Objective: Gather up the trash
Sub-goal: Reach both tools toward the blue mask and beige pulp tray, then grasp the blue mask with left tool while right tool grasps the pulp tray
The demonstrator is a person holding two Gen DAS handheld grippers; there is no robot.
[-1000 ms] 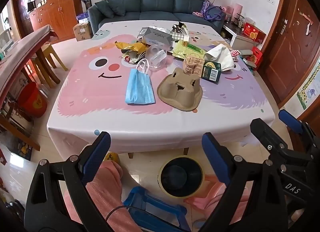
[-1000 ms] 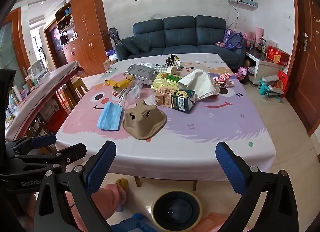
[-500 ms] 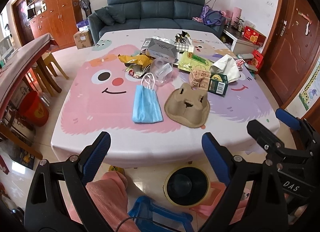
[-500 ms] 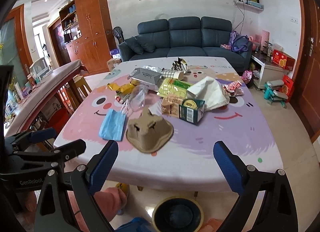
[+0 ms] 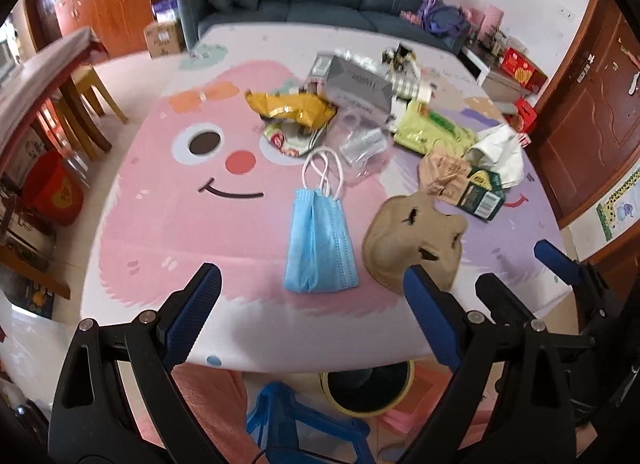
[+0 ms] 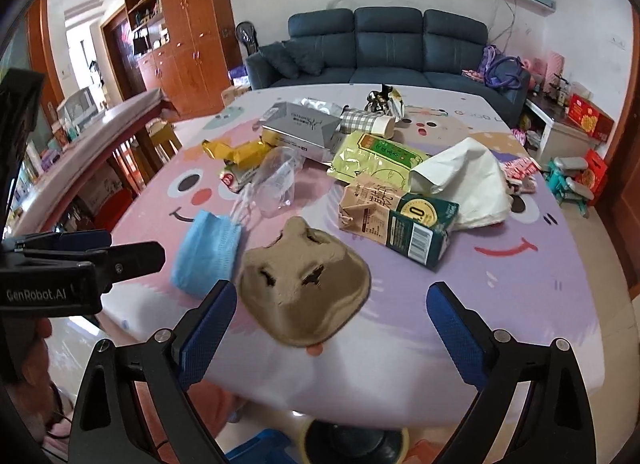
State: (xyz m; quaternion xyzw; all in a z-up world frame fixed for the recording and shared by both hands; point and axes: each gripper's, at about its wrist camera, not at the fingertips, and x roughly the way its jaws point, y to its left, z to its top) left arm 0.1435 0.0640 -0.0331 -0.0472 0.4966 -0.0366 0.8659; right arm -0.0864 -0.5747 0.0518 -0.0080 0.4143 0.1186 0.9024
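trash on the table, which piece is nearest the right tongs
The brown pulp cup carrier, lying upside down at the table's near edge, just ahead of the right tongs. The blue face mask lies further left; the rest sits further back.

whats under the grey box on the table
The grey box lies on other litter: a yellow wrapper pokes out at its left end and a clear plastic bag lies just in front. What else is beneath it is hidden.

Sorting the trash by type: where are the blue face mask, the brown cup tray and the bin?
blue face mask [image 5: 320, 248], left wrist view, middle of its pleated body.
brown cup tray [image 6: 304, 288], right wrist view, its domed middle.
bin [image 5: 366, 408], left wrist view, its yellow front rim.
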